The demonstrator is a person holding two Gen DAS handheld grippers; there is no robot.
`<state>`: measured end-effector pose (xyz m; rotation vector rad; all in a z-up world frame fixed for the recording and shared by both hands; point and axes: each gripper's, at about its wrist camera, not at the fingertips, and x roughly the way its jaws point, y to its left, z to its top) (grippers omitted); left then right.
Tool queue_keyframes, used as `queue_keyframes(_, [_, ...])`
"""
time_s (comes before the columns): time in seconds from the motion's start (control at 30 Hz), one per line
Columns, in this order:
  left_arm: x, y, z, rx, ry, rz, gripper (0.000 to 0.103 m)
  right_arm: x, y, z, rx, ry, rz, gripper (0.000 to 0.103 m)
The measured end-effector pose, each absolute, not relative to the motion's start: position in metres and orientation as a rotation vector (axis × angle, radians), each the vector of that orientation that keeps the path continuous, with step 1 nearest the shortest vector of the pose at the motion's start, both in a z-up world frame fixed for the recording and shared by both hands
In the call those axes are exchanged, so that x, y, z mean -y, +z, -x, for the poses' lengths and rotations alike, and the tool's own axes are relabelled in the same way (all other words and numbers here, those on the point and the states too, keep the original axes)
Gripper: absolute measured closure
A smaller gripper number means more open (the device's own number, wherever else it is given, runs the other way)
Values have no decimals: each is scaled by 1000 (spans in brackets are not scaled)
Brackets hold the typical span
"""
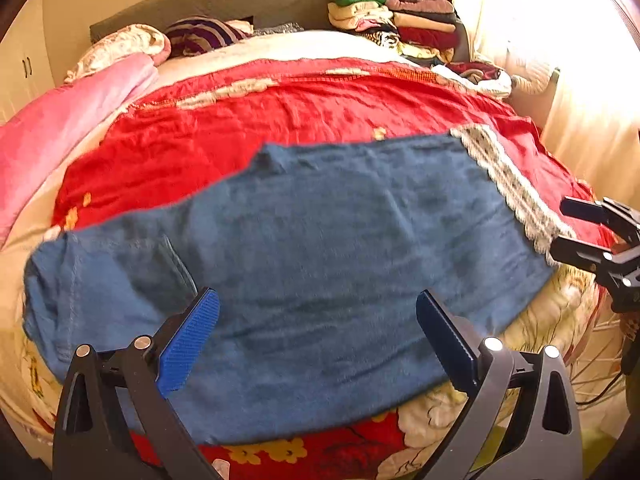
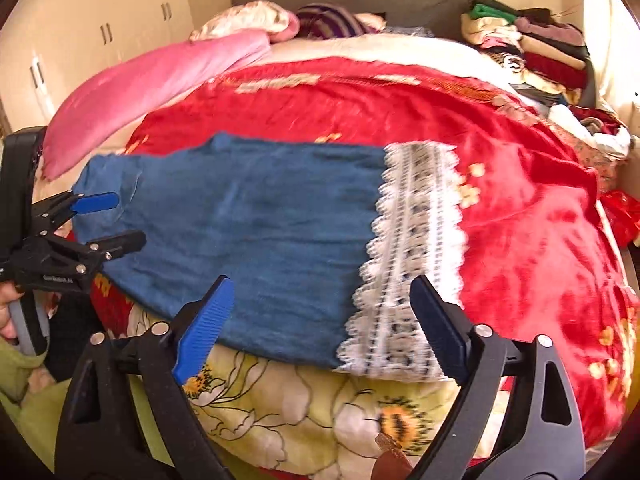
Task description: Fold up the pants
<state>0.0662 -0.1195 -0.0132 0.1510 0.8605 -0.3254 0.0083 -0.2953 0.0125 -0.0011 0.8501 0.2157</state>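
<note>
your blue pants (image 1: 312, 264) lie flat across the near edge of the bed (image 2: 540, 200), lace cuffs (image 2: 412, 248) to the right. both the left gripper (image 1: 318, 340) and right gripper (image 2: 322, 324) hover over the near hem, fingers spread apart, holding nothing. the fold looks barely begun; next, you'd likely pinch cuff and waist ends.

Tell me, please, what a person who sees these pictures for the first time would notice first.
The eye goes first to the blue pants lying flat across the near part of the bed, with a white lace hem at their right end. Under them lies a bright red blanket, and a pink blanket lies at the far left. Both grippers, the left gripper and the right gripper, are open above the near edge of the pants.
</note>
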Motion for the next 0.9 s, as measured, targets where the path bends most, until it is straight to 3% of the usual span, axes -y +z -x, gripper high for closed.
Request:
queue_keyframes(0.5, [150,17,-93,-831,-355,-180,5,337,34,-10,-767,116,-48,12])
queue_keyframes(0.9, [195,16,-134,-853,-419,-225,5,353,19,-10,-782,112,-100,11])
